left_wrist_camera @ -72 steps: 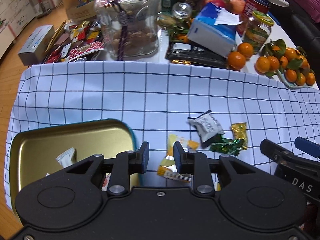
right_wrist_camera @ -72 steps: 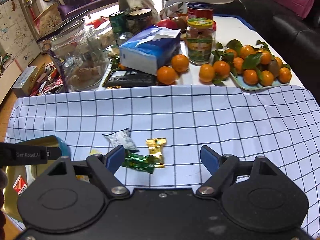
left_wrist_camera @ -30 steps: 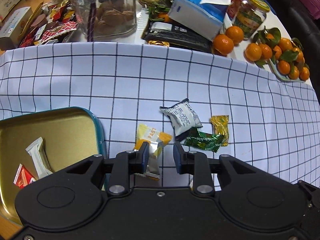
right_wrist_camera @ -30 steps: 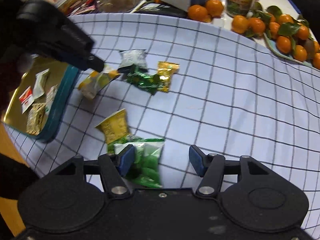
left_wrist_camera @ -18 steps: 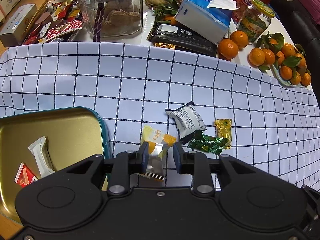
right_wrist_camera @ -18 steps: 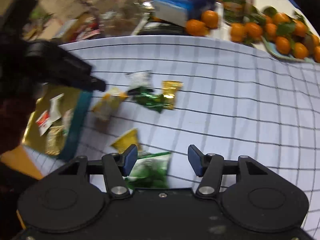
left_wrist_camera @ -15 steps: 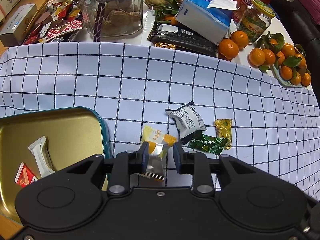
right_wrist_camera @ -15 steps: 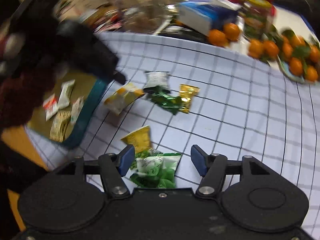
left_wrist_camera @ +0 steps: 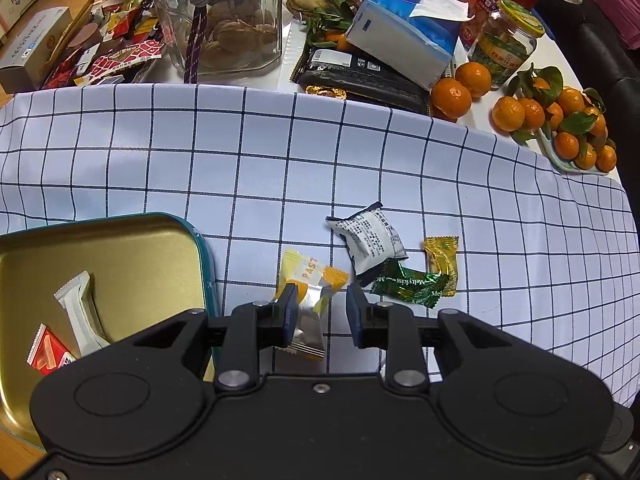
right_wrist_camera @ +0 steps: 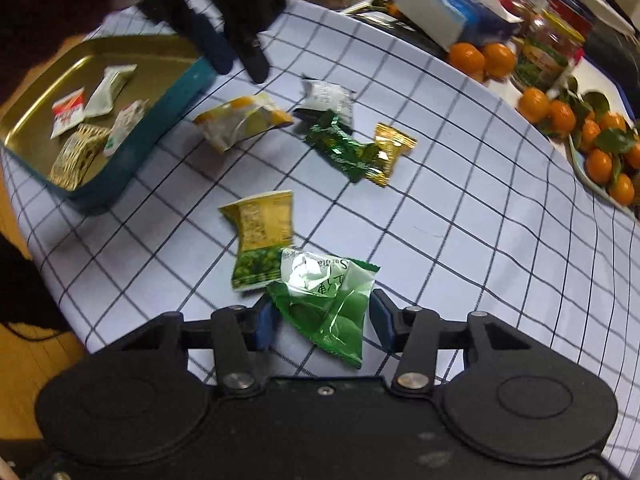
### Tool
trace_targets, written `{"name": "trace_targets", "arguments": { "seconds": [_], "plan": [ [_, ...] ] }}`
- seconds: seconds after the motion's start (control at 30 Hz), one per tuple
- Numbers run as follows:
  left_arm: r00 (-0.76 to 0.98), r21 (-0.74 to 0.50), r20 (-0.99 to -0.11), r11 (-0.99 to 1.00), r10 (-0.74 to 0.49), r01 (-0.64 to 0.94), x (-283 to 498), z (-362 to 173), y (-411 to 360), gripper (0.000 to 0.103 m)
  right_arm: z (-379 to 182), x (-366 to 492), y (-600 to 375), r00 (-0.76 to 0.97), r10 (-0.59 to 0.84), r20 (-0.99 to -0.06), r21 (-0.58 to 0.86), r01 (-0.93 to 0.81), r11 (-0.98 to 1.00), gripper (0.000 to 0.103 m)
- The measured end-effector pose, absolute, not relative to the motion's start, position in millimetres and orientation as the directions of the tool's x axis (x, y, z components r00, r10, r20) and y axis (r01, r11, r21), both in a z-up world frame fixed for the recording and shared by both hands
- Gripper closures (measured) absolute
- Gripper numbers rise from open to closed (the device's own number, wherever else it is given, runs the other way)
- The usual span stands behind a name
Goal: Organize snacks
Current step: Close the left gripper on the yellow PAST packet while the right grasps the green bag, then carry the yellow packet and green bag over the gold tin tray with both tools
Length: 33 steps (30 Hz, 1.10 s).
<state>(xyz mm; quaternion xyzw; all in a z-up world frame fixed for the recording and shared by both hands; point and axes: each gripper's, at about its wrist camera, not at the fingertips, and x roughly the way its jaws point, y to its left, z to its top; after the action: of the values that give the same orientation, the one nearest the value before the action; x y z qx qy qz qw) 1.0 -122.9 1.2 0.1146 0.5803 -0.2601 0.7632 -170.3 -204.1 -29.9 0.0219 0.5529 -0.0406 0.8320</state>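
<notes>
- Left wrist view: the left gripper [left_wrist_camera: 320, 308] is hanging low over the checked cloth [left_wrist_camera: 360, 160], jaws standing narrowly apart, nothing pinched. The yellow pastry packet [left_wrist_camera: 306, 292] is lying under and between them; the left pad is overlapping its edge, though I cannot tell whether it is touching.
- The gold tray [left_wrist_camera: 120, 248] is sitting at 9 o'clock of that packet, already carrying a white bar [left_wrist_camera: 80, 312] and a red sachet [left_wrist_camera: 50, 354].
- Risk: the packet is sitting off-centre toward the left pad, so a closure here is likely catching only a crimped edge and the wrapper is slipping out on the lift.
- The white pouch [left_wrist_camera: 370, 240] and green candy [left_wrist_camera: 408, 286] are lying at 2 o'clock of the jaws; a sideways correction could be nudging them along.
- Right wrist view: the right gripper [right_wrist_camera: 320, 320] is closing around the green foil bag [right_wrist_camera: 328, 300], which is lying between the jaws; pads are looking just short of firm contact.
- The yellow-green packet [right_wrist_camera: 260, 236] is touching that bag at 11 o'clock, so it could be dragged along or pinched together.
- The bag is crumpled and glossy, so it is probably squashing and sliding.
- The tray [right_wrist_camera: 172, 92] is lying at 10 o'clock with the left gripper [right_wrist_camera: 236, 60] above its near corner; the two tools could be colliding on the carry.
</notes>
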Motion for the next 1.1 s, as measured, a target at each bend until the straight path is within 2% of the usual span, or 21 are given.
{"name": "trace_targets", "arguments": {
  "seconds": [0.4, 0.9, 1.1],
  "plan": [
    [0.166, -0.121, -0.956, 0.842, -0.241, 0.526, 3, -12, -128, 0.067, -10, -171, -258, 0.443, -0.029, -0.896, 0.156, 0.375, 0.914, 0.056],
    [0.213, -0.008, -0.967, 0.856, -0.138, 0.517, 1, -39, -139, 0.066, 6, -182, -267, 0.489, -0.007, -0.872, 0.215, 0.396, 0.893, 0.056],
    [0.226, 0.004, -0.966, 0.86, -0.129, 0.51, 5, -42, -144, 0.058, 10, -187, -272, 0.5, -0.005, -0.866, 0.233, 0.413, 0.881, 0.056]
  ]
}}
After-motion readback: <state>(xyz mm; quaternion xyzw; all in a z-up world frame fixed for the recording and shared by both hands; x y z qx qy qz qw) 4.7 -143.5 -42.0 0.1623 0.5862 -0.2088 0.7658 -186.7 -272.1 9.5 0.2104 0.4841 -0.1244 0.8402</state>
